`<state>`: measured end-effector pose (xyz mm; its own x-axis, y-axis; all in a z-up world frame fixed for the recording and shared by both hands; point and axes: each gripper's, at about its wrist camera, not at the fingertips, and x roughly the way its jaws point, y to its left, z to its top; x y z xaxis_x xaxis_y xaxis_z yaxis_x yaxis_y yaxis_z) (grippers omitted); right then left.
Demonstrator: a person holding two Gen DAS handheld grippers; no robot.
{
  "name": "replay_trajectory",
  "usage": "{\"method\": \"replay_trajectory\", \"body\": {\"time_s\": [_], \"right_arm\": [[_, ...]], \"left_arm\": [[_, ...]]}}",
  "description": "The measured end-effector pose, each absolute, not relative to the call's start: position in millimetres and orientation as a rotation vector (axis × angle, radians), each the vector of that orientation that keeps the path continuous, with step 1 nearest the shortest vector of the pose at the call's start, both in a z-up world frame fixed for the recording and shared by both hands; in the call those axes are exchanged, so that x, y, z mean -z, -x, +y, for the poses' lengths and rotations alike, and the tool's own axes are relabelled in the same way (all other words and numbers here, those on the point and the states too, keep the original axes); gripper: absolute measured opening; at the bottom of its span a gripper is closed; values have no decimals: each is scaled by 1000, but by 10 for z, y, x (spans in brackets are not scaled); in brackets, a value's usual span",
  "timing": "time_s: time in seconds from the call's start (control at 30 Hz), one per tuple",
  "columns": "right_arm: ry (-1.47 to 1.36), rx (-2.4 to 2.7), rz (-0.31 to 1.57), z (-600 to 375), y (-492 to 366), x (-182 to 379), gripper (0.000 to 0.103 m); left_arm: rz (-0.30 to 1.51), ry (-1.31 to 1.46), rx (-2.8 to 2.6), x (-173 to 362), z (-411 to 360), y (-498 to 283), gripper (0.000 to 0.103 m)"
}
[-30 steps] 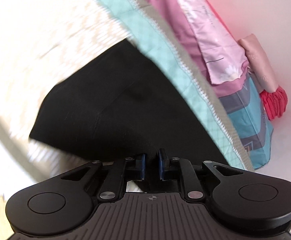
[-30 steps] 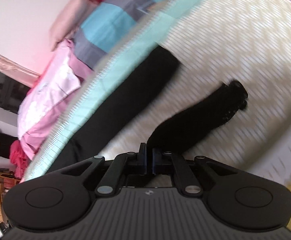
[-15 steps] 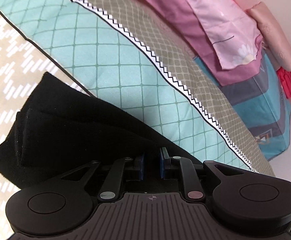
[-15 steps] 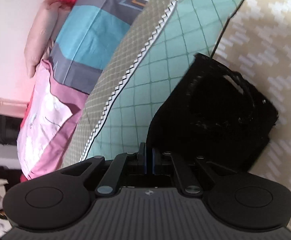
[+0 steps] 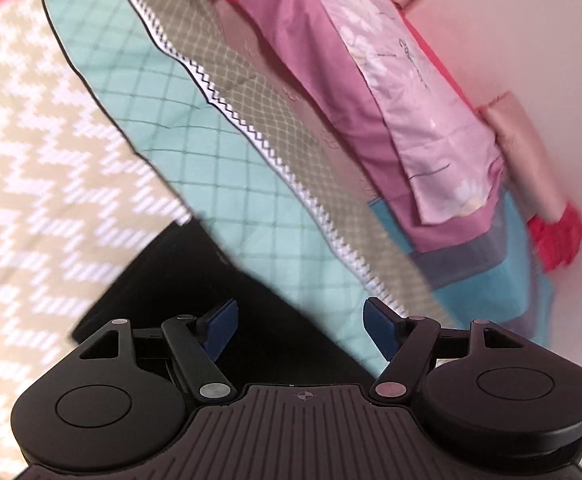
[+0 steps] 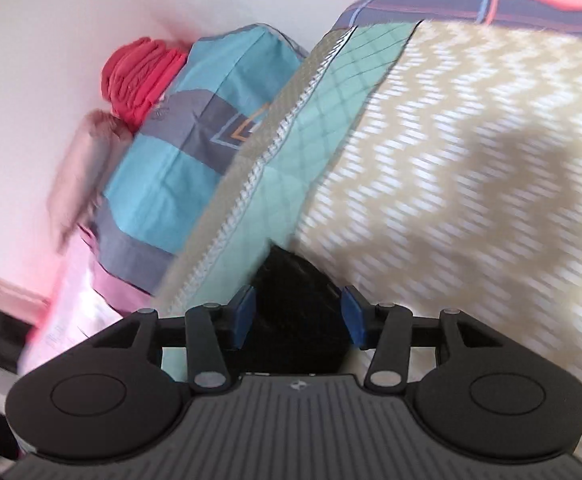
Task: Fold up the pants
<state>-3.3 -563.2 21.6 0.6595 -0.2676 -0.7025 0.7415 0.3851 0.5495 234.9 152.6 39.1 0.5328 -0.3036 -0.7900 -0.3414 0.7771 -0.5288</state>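
The black pants point(image 5: 179, 280) lie folded on the beige zigzag bedspread point(image 5: 39, 184), against the edge of the mint quilt point(image 5: 219, 168). My left gripper point(image 5: 299, 330) hovers just above them; its jaws are opening and stand wide, blue pads clear of the cloth. In the right wrist view the folded pants point(image 6: 295, 312) show as a dark bundle between the fingers of my right gripper point(image 6: 298, 318). Its jaws are opening too, and the pads stand a little off the cloth on both sides. Both views are blurred by motion.
Beyond the mint quilt point(image 6: 315, 128) are a pink-and-mauve pillow point(image 5: 391, 92), a blue-and-grey striped cushion point(image 6: 187, 152), a red folded cloth point(image 6: 139, 76) and a pale pink roll point(image 5: 527, 148), all against a white wall point(image 6: 51, 40). Beige bedspread point(image 6: 471, 184) stretches to the right.
Both grippers were shut on the black pants and have opened, letting the folded cloth down by the quilt's edge. Both cameras have swung, and the pants now fill less of each view.
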Motion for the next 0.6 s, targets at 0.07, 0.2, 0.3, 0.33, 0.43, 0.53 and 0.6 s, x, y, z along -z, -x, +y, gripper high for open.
{"method": "replay_trajectory", "body": {"time_s": [0.07,0.2,0.3,0.33,0.43,0.53,0.6], "right_arm": [[-916,711,585,-5365,158,-170,54],[-814,709,566,-5047,243,-125,54],[-834,702,550,-5012,119,-175,53],[-839,662,560,-4969,50,-185,53],[-702,548,606,-4672,-136,-272,55],[-492,310,660,-4148,-478,-355,63],[-331,89,732,-3648,-826,-338,64]], "left_arm": [[1034,629,-34,-403,1398,-2183,103],[1084,528,-8,-298,1109,-1931,103],[1130,505,9,-196,958,-1801,103],[1139,500,2,-166,931,-1748,103],[1183,450,-36,-60,890,-1648,103],[1216,358,-91,50,895,-1543,103],[1222,341,-94,92,925,-1426,103]]}}
